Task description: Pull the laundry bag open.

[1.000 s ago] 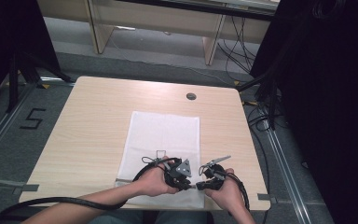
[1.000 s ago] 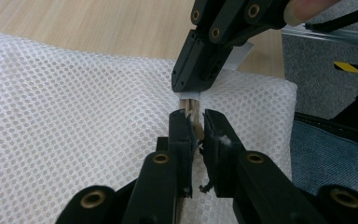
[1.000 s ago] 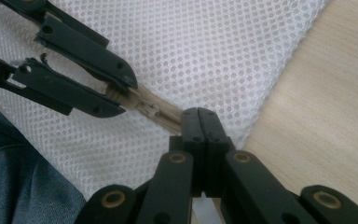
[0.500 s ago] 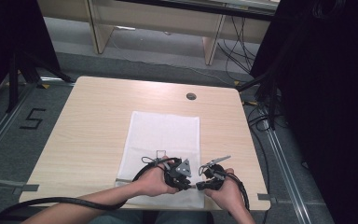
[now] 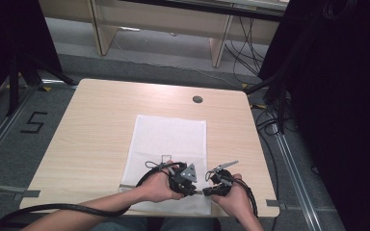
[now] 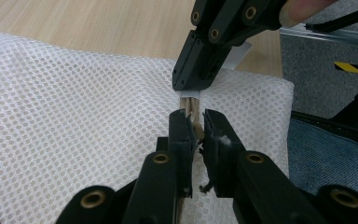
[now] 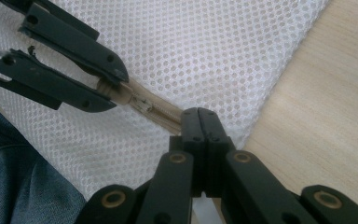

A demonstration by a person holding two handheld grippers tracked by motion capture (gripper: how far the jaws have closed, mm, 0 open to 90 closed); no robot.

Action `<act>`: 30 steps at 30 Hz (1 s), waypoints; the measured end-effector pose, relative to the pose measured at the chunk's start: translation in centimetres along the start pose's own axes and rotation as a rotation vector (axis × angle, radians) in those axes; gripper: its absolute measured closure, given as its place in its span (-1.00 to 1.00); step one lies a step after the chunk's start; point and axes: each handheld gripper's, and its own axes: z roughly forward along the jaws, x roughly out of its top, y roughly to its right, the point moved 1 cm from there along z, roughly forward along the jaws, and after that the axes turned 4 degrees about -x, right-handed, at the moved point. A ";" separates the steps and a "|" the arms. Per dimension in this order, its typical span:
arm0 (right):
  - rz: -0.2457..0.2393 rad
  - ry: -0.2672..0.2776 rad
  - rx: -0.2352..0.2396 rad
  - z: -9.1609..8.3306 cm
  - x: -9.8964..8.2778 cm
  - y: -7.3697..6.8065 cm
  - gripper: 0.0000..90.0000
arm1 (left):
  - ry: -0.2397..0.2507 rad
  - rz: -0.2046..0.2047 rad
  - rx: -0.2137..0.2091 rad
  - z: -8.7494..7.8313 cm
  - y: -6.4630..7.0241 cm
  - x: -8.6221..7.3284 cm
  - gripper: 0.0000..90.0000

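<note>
While my left gripper (image 5: 196, 185) pinches the beige zipper (image 7: 156, 110) near its slider, the white mesh bag (image 5: 171, 144) lies flat on the wooden table (image 5: 96, 125), and my right gripper (image 5: 207, 188) clamps the zipper's end by the bag's near corner.

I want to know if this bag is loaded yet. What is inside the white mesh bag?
The white mesh bag lies flat on the table, with no bulge. Through the mesh, only white shows. Both grippers pinch its beige zipper, hiding the bag's contents beneath them.
</note>
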 end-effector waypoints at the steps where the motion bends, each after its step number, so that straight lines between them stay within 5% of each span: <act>1: 0.000 0.000 0.000 0.0 0.0 0.0 1.00 | -0.001 0.001 0.000 0.0 0.0 0.0 0.81; 30: 0.012 -0.011 -0.009 -0.1 0.0 -0.1 1.00 | 0.007 -0.006 0.004 -0.4 0.0 -0.2 0.81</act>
